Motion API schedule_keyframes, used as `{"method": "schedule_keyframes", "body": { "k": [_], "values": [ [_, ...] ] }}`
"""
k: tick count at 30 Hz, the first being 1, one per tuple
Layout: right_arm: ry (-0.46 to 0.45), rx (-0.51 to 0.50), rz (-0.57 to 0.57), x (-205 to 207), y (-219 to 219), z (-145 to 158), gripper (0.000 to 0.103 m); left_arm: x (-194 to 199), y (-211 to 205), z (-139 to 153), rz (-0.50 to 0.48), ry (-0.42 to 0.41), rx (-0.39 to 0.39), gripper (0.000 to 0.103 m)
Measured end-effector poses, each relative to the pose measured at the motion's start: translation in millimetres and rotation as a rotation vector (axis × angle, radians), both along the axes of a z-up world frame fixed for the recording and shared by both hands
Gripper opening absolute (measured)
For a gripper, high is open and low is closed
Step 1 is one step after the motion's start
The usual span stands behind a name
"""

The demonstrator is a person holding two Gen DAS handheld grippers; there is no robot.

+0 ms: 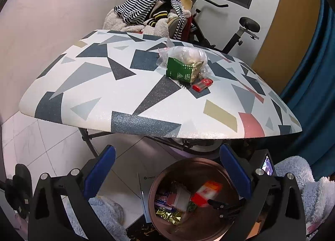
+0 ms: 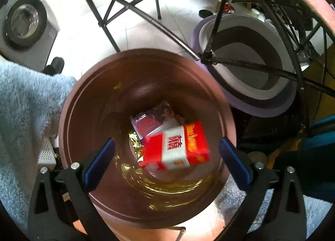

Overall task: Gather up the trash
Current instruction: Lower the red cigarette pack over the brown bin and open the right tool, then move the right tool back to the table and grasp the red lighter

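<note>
Now, with the left hand-held gripper [image 1: 167,175] wide open and empty, hanging below the near edge of the bench [image 1: 125,86] and above the bin [image 1: 217,228]. Worth lifting it clear of that edge first, then reaching over the patterned top toward the trash pile on the far right half. Best to approach the green box [image 1: 178,69] from above with fingers either side of its flat faces, since it leans against the clear plastic bag [image 1: 188,52] and would likely slide if nudged sideways. Bag looks soft and crinkled, full of something pale; probably better pinched at a gathered fold than squeezed across the bulk. Small red pack [image 1: 202,84] just beside the box, lying flat nearer the front; likely needs a low, level pinch along its narrow sides.

Further right, the right hand-held gripper [image 2: 167,162] also spread open, holding nothing, poised directly over the bin's [image 2: 88,86] mouth. Red-and-white box [image 2: 178,146] blurred between the fingers, touching neither, apparently dropping or just landed among what lies at the bottom. Safe to judge that release as done; sensible next to pull that gripper up and away from the rim without knocking it.

Inside the bin: a dark red printed pack [image 2: 150,121], gold foil [image 2: 136,146], other wrappers hard to make out. Brown, round, glossy walls.
</note>
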State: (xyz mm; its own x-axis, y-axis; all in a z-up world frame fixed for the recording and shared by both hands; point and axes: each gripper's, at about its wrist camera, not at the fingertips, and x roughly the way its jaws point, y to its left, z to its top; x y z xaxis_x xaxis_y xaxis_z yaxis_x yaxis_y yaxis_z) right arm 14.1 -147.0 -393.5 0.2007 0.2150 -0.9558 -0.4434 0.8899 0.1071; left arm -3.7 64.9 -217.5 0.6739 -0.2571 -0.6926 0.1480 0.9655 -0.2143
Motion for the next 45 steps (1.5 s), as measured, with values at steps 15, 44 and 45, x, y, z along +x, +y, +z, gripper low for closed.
{"method": "schedule_keyframes", "body": {
  "k": [15,44,45],
  "values": [
    [-0.295,0.175,-0.063,-6,-29,93,0.097,1,11,26,0.025,-0.064,-0.036,0.097],
    [-0.763,0.124,-0.267,36,-95,249,0.097,38,-2,75,0.010,-0.149,0.016,0.097],
    [-0.756,0.130,-0.268,37,-96,249,0.097,39,-2,76,0.020,-0.147,0.024,0.097]
  ]
}}
